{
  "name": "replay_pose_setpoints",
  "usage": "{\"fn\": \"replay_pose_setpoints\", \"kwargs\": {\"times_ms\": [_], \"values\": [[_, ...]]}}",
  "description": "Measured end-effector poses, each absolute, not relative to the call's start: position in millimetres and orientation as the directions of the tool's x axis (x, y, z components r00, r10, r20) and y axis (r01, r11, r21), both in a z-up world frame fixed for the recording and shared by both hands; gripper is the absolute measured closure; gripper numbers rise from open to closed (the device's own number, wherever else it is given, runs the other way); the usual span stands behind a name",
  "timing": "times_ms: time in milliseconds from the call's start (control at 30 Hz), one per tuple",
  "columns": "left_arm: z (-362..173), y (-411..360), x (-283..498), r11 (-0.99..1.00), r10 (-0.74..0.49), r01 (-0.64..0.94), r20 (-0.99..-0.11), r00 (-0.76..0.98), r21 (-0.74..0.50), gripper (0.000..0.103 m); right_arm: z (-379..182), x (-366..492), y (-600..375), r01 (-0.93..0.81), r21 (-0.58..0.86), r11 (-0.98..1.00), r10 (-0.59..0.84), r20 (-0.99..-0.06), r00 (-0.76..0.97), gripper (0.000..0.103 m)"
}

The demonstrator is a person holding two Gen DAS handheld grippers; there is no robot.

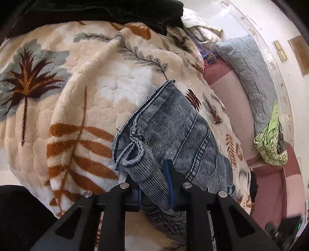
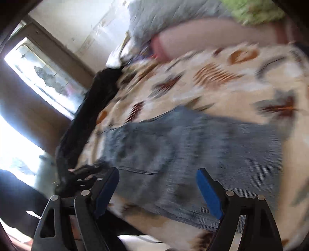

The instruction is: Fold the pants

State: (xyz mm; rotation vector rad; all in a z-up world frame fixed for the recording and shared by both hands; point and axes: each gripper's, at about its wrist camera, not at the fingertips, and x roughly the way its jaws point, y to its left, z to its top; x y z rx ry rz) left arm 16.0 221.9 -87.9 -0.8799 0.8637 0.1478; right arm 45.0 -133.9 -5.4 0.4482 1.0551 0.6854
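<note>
Blue-grey washed denim pants [image 1: 173, 131] lie on a cream leaf-patterned blanket [image 1: 92, 92]. My left gripper [image 1: 154, 183] is shut on a bunched fold of the pants, which hangs between its blue pads, with a belt loop just to the left. In the right wrist view the pants [image 2: 193, 150] lie stretched flat across the blanket [image 2: 231, 81]; the picture is blurred by motion. My right gripper [image 2: 158, 185] is open and empty, hovering just above the near part of the pants.
A black garment [image 1: 108, 11] lies at the blanket's far edge and also shows in the right wrist view [image 2: 92, 108]. A grey quilted pillow [image 1: 249, 71], a green patterned cloth [image 1: 270, 139] and a pink mattress [image 1: 231, 100] lie to the right. A bright window [image 2: 42, 73] is beyond the bed.
</note>
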Motion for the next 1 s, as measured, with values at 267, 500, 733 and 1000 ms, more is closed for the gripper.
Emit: {"fn": "replay_pose_setpoints", "kwargs": {"times_ms": [267, 500, 733, 1000], "values": [[-95, 226, 21, 0.647, -0.24, -0.433, -0.707, 0.666, -0.627, 0.079, -92, 117, -52, -0.093, 0.716, 0.692, 0.718, -0.696, -0.017, 0.018], [-82, 215, 26, 0.712, -0.183, -0.421, -0.728, 0.66, -0.561, 0.087, -91, 112, -60, -0.103, 0.719, 0.688, 0.723, -0.691, 0.006, 0.018], [-29, 181, 25, 0.835, -0.075, -0.34, -0.701, 0.71, -0.434, 0.09, -49, 97, -138, -0.096, 0.841, 0.532, 0.842, -0.513, 0.168, 0.018], [54, 36, 15, 0.986, -0.078, -0.02, -0.571, 0.817, -0.163, 0.092, -44, 41, -300, -0.004, 0.859, 0.512, 0.769, -0.457, 0.446, 0.018]]}}
